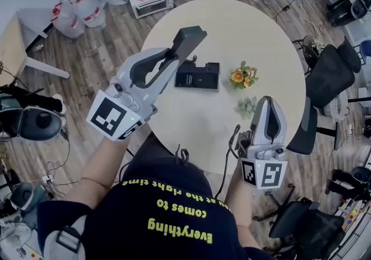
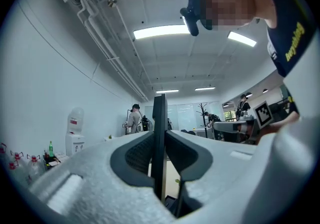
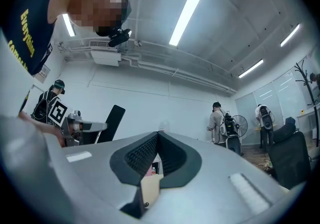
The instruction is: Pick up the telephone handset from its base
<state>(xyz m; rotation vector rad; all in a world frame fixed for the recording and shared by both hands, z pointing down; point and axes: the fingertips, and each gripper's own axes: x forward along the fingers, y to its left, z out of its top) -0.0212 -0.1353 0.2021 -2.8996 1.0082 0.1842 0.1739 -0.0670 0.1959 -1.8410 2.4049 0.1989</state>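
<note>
In the head view my left gripper (image 1: 174, 56) is shut on the black telephone handset (image 1: 188, 41), lifted clear above the round beige table (image 1: 232, 27). The handset's far end sticks out beyond the fingers. Its black base (image 1: 197, 75) lies on the table just right of and below the handset. The left gripper view shows the handset (image 2: 159, 138) edge on, clamped between the pads. My right gripper (image 1: 266, 101) hovers at the table's front right edge, shut and empty; the right gripper view shows its pads (image 3: 158, 140) pressed together, with the handset (image 3: 111, 123) off to the left.
A small orange flower pot (image 1: 242, 75) and a pale succulent (image 1: 249, 105) stand right of the base. Office chairs (image 1: 327, 73) crowd the table's right side. Water bottles (image 1: 81, 4) and a toaster oven (image 1: 151, 1) sit on the floor beyond the table.
</note>
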